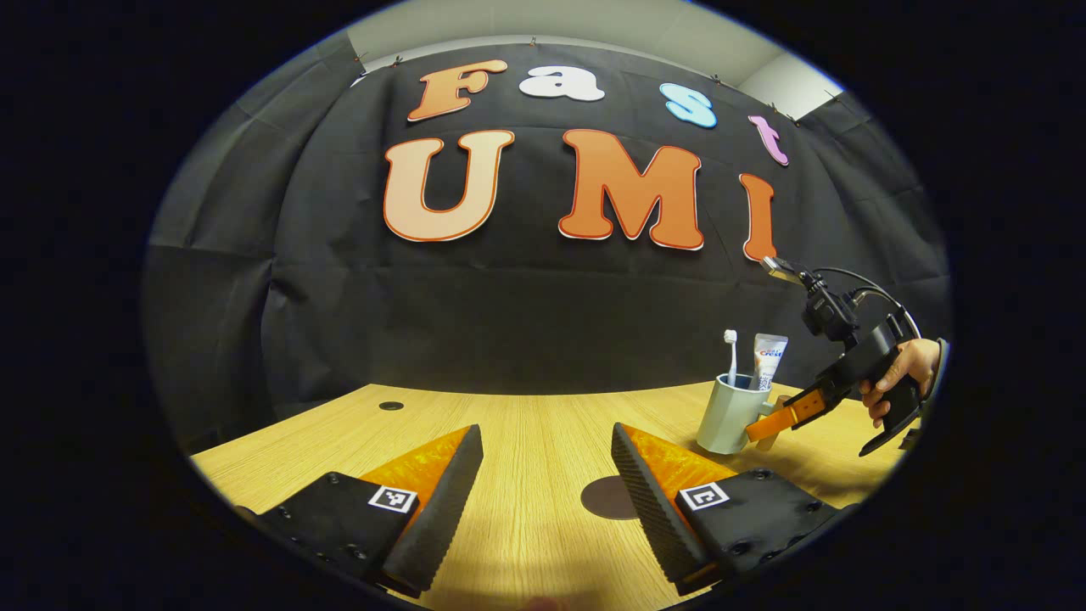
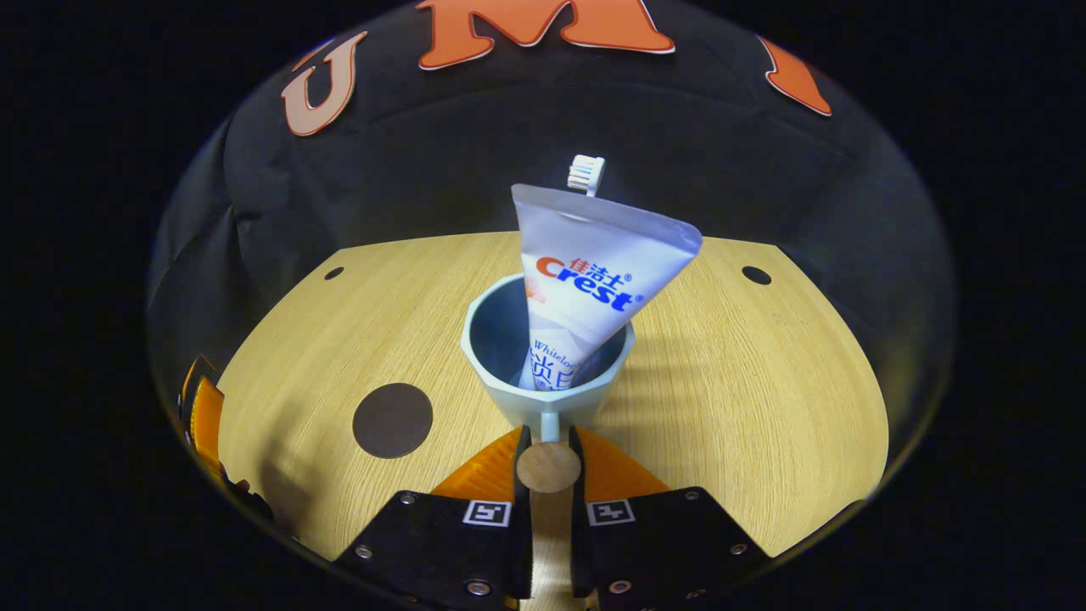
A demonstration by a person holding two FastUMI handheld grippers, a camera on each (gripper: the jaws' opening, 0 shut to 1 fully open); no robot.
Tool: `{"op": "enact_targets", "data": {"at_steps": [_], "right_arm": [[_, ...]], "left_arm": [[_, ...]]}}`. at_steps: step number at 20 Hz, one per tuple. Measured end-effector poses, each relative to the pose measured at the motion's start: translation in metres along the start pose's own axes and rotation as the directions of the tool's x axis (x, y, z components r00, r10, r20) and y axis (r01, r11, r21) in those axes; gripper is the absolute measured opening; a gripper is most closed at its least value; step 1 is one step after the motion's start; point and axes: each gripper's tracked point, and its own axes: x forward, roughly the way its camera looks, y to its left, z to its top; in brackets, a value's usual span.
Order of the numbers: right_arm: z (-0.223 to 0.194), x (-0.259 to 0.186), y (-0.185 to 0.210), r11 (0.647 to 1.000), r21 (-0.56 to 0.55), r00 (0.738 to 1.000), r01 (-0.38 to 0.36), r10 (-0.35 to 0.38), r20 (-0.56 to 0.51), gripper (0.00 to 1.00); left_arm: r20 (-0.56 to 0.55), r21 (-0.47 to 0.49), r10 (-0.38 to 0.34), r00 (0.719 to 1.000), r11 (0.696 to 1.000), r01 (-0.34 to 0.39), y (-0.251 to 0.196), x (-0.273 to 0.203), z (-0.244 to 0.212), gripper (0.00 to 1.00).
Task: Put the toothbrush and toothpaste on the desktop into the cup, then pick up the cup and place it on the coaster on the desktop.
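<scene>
We see toothbrush [image 2: 585, 172] and toothpaste [image 2: 594, 280] in the cup [image 2: 509, 386]; right tool [image 2: 549, 458] clamps its handle, left tool [image 1: 547, 501] gapes; coaster [image 2: 392, 420] placement remains.

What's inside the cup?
The cup holds a toothpaste tube, leaning, and a toothbrush standing behind it with only its bristle head poking up. The tube covers the brush handle, and the cup's wall hides the bottom of both.

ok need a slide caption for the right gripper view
Right gripper shut on the cup's handle, toothpaste and toothbrush inside, coaster nearby.
</scene>
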Motion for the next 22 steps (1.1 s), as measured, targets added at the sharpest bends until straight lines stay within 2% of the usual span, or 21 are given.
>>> {"op": "enact_targets", "data": {"at_steps": [6,7,8,9,15,16,17,22], "right_arm": [[0.002,0.0,-0.001,0.998,-0.044,0.999,-0.043,0.043,0.015,0.18],[0.003,0.0,-0.001,0.998,-0.046,0.998,-0.052,0.052,0.018,0.18],[0.003,0.0,0.0,0.997,-0.052,0.998,-0.061,0.062,0.02,0.18],[0.004,0.0,0.0,0.996,-0.056,0.997,-0.068,0.069,0.024,0.18],[0.006,0.003,-0.002,0.99,-0.097,0.993,-0.105,0.109,0.037,0.18],[0.008,-0.001,-0.002,0.988,-0.107,0.993,-0.111,0.116,0.037,0.18],[0.009,-0.003,-0.002,0.986,-0.115,0.992,-0.118,0.123,0.036,0.18],[0.019,-0.008,-0.002,0.979,-0.14,0.988,-0.15,0.155,0.022,0.18]], "left_arm": [[-0.002,0.006,0.012,1.0,1.0,-0.012,0.001,-0.001,0.001,0.92],[-0.002,0.007,0.016,1.0,1.0,-0.016,0.002,-0.002,0.002,0.96],[-0.003,0.007,0.019,1.0,1.0,-0.019,0.002,-0.002,0.001,0.96],[-0.003,0.007,0.021,1.0,1.0,-0.021,0.002,-0.002,0.001,0.92],[-0.004,0.004,0.036,0.999,0.999,-0.036,0.003,-0.004,0.001,0.92],[-0.004,0.004,0.038,0.999,0.999,-0.038,0.004,-0.004,0.0,0.96],[-0.003,0.003,0.04,0.999,0.999,-0.04,0.004,-0.004,0.0,0.92],[-0.009,-0.005,0.05,0.999,0.999,-0.05,0.005,-0.009,0.0,0.92]]}}
